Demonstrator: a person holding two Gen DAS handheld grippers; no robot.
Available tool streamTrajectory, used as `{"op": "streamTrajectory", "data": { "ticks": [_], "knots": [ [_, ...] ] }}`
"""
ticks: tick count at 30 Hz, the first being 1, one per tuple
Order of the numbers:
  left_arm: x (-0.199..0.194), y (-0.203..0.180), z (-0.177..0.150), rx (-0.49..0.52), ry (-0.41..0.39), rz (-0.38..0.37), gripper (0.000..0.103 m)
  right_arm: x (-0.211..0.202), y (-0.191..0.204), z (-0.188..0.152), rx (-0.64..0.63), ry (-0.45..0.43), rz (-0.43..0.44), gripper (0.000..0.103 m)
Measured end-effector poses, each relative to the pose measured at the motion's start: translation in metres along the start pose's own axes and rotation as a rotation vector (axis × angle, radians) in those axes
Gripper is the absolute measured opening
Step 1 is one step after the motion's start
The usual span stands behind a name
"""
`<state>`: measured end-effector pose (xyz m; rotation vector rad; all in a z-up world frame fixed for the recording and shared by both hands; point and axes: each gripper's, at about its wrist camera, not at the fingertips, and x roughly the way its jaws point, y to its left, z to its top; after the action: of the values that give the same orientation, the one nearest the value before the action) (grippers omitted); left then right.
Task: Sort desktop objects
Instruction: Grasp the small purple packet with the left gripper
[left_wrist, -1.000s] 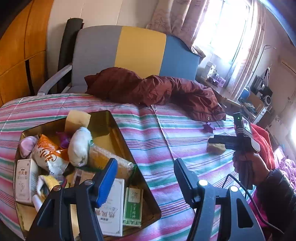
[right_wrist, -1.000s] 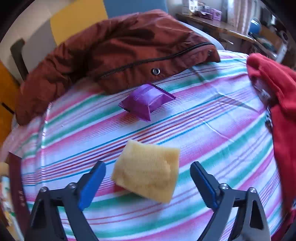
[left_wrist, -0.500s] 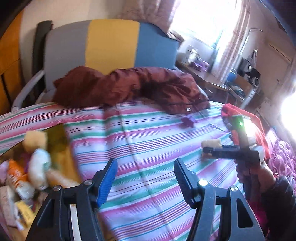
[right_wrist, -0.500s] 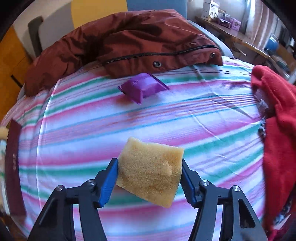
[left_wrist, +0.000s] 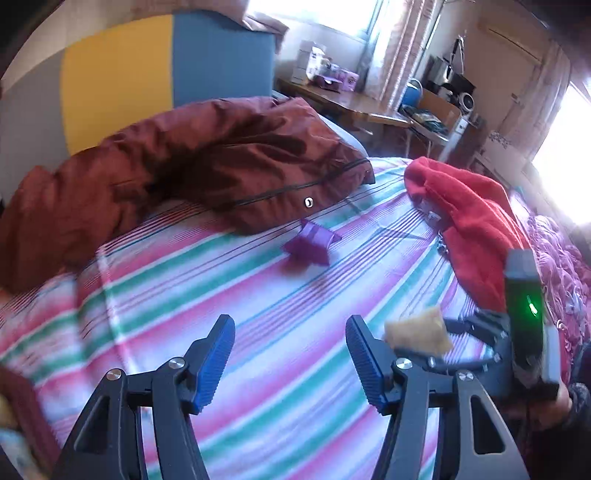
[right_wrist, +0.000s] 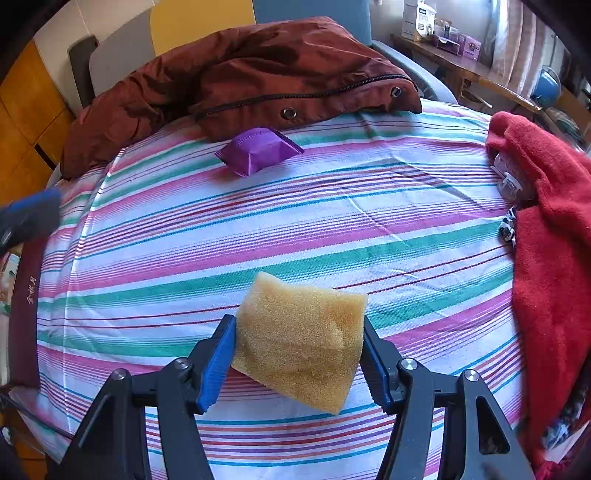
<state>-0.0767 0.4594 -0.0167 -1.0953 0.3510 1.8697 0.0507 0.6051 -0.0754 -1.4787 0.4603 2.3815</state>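
Note:
My right gripper (right_wrist: 299, 354) is shut on a yellow sponge (right_wrist: 299, 339) and holds it just above the striped cloth (right_wrist: 258, 236). The sponge also shows in the left wrist view (left_wrist: 417, 330), right of my left gripper (left_wrist: 290, 358), which is open and empty over the cloth. A purple packet (right_wrist: 258, 149) lies on the cloth at the far side, by the brown jacket; it shows in the left wrist view (left_wrist: 310, 242) too, ahead of the left gripper.
A brown jacket (right_wrist: 243, 81) lies across the far edge. A red towel (right_wrist: 554, 236) covers the right side. The dark rim of the tin box (right_wrist: 26, 295) shows at the left edge. A chair (left_wrist: 166, 70) stands behind.
My right gripper closed on the sponge and lifted it slightly. My left gripper swung right, away from the tin box, toward the purple packet.

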Motion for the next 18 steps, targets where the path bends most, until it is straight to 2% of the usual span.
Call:
{"op": "streamTrajectory", "data": {
  "ticks": [7,12,18],
  "knots": [
    [0.062,-0.027,0.042,0.211,0.033,-0.013,0.063,0.004,-0.002,0.001,0.021,0.022,0.025,0.064],
    [0.104,-0.034,0.06,0.267,0.087,-0.021,0.063,0.006,-0.003,0.002,0.037,0.027,0.036,0.064],
    [0.139,-0.037,0.067,0.314,0.118,-0.025,0.063,0.006,-0.004,0.004,0.046,0.03,0.041,0.064]
  ]
}}
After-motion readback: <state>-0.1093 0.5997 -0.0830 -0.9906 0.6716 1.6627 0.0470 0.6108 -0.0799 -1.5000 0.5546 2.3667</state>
